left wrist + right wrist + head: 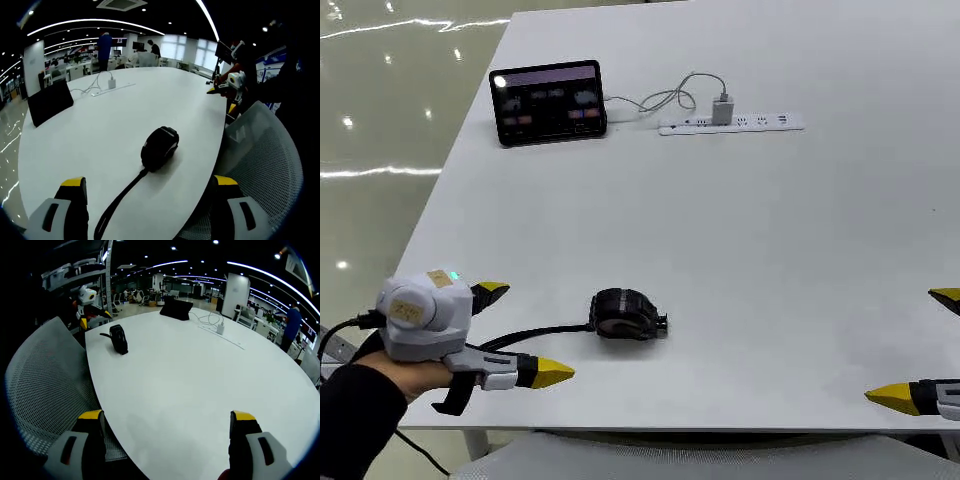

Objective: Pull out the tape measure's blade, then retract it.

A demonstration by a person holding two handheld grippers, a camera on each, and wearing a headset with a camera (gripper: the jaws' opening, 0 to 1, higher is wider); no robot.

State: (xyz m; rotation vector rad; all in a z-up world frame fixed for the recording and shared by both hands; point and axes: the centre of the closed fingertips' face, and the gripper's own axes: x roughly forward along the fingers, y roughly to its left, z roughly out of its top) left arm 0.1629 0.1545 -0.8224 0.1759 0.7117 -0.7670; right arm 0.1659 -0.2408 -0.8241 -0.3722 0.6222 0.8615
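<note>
- While the left hand-held gripper (525,332) gapes empty, the tape measure (627,314) lies on the bench (740,250) just ahead of its jaws.
- Also spread, the right hand-held gripper (917,347) sits well apart from it.

One tape measure (625,314), one tablet (550,102), one power strip (760,123), one charger (722,110), two grippers (537,330) (900,345).

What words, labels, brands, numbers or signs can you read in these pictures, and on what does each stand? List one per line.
No text reads clearly in any view.
Tablet screen: lit patches and icons, too blurred to read.
Tape measure: no label legible on its dark case.
Power strip: markings too small to read.
Hanging screen in the background: too small to read.
</note>
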